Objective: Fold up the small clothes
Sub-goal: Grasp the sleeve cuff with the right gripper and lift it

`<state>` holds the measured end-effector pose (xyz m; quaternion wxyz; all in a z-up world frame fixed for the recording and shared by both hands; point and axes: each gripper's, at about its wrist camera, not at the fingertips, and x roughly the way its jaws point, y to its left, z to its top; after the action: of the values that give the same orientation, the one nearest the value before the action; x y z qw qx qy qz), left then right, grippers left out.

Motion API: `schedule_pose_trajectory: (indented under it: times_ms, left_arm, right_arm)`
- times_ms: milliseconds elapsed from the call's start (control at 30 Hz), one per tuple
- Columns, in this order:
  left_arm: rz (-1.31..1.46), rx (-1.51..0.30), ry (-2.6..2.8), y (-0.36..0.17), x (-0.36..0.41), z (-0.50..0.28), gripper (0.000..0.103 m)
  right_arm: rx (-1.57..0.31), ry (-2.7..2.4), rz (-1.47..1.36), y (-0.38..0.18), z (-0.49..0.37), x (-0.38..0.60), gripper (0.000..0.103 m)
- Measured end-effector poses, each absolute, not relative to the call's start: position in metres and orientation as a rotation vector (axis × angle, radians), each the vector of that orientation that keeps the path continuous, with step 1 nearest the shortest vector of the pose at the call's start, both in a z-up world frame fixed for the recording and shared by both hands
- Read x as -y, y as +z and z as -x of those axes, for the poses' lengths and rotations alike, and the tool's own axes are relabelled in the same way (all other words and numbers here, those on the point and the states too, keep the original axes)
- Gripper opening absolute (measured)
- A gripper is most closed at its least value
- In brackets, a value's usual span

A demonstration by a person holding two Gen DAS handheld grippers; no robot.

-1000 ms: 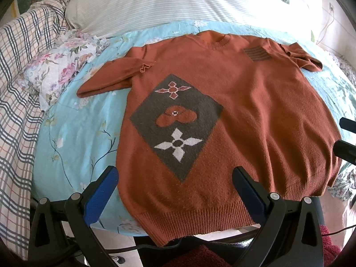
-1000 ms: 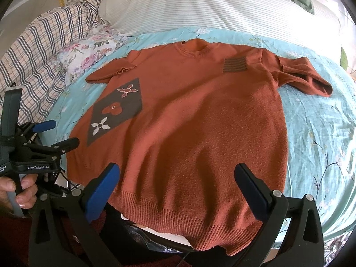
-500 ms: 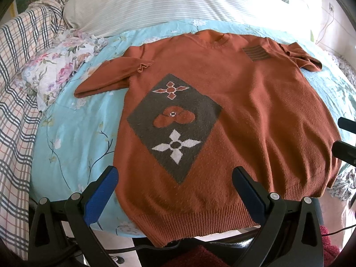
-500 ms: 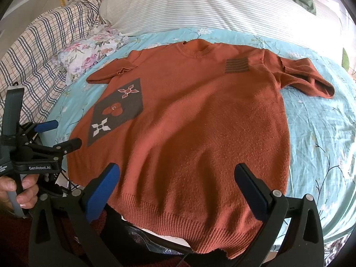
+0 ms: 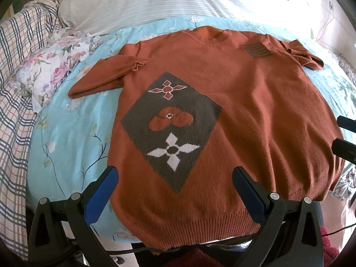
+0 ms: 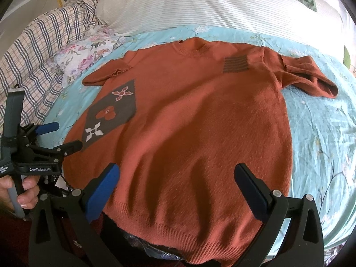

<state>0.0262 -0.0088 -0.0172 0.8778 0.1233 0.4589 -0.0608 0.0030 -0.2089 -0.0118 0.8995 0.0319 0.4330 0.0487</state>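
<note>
Hand (image 6: 15,191) gripping left tongs (image 6: 61,136) appears only rightward

Rust sweater (image 6: 200,122) lies flat on the floral sheet (image 6: 322,133) (right gripper (image 6: 175,178) spread wide).

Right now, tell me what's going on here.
A person holds a two-finger gripper in each hand over a bed, about to fold a rust-orange sweater. The sweater lies spread flat, front up, on the light blue floral sheet, both short sleeves out to the sides. The left gripper and right gripper both hover open near the hem, gripping nothing. No fold has been made yet.
</note>
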Motion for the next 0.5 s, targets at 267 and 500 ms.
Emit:
schedule_pose_trajectory:
  times_ms: [267, 500]
  left_arm:
    - [-0.255, -0.941, -0.1, -0.021, 0.005, -0.06, 0.102]
    - [-0.244, -0.949, -0.076, -0.018, -0.001, -0.086, 0.102]
  right_arm:
    - [-0.825, -0.02, -0.034, 0.008, -0.05, 0.277, 0.088]
    - [-0.741, -0.145, 0.043, 0.037, -0.122, 0.36, 0.082]
